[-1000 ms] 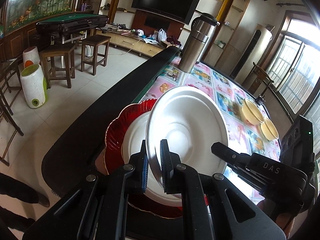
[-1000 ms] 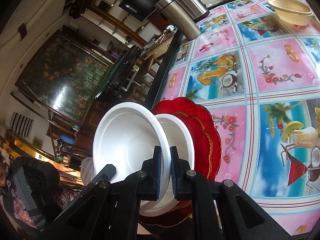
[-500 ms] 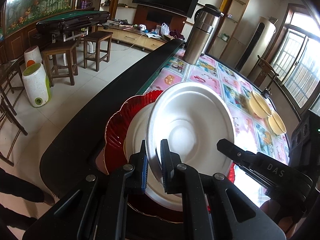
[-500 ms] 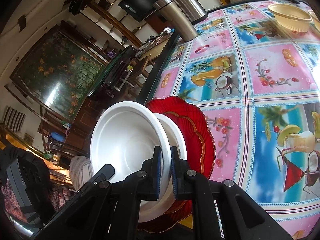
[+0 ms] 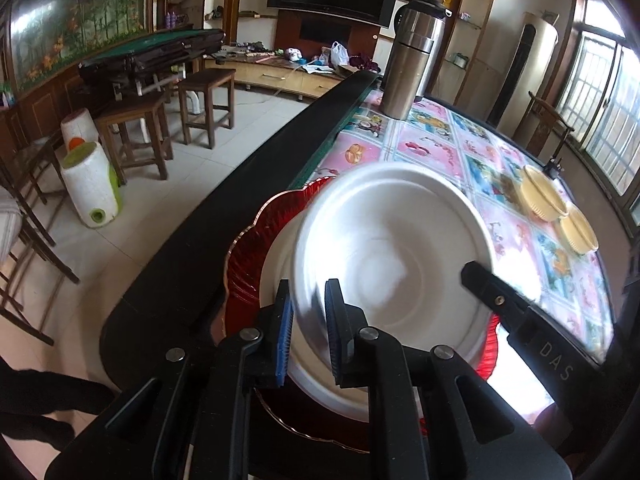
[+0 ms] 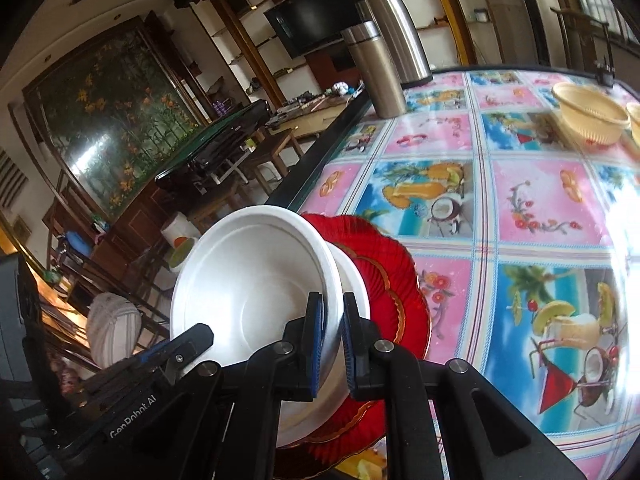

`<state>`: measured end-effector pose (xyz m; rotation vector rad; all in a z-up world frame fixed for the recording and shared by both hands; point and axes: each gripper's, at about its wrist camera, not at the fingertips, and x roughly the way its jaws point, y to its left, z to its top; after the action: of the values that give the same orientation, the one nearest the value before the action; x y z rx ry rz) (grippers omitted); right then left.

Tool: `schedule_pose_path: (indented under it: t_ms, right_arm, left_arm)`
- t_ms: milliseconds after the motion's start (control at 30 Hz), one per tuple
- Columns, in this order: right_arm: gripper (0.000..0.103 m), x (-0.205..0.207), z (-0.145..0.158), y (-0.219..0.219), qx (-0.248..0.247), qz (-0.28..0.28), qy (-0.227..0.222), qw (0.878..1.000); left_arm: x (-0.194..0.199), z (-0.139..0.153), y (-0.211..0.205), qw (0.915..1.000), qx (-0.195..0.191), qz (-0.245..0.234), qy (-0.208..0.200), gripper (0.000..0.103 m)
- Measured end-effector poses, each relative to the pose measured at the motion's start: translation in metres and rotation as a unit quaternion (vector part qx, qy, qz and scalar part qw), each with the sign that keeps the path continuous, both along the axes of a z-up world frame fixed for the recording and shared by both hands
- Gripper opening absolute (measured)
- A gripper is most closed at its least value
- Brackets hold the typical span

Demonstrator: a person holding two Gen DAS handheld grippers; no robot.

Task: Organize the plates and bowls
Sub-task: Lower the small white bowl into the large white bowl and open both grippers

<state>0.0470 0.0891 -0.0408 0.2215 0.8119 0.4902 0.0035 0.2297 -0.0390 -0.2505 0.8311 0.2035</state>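
Two white bowls point(image 5: 384, 264), upper in both tongs' point(image 5: 308, 332) point(image 6: 331, 344) grip, one red plate point(image 6: 384, 280), two yellow bowls point(image 5: 560, 212).

Daylight enters through the windows point(image 5: 600, 80) at the right, throwing white glare over the glossy surface point(image 6: 624, 216). The white bowl point(image 5: 392, 264) shows motion blur at its rim. Fisheye distortion bends edges; corners vignette black.
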Motion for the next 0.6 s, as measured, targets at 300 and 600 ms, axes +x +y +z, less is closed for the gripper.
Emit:
schedule_pose_path:
  t_ms: [300, 600]
  right_arm:
    - [0.018, -0.007, 0.010, -0.004, -0.029, -0.013, -0.047, 0.998]
    - [0.021, 0.001, 0.020, -0.052, 0.017, -0.060, -0.036, 0.997]
  left_arm:
    - [-0.009, 0.014, -0.002, 0.9959, 0.079, 0.038, -0.022, 0.043]
    - [-0.023, 0.037, -0.007, 0.9890, 0.119, 0.064, -0.059, 0.050]
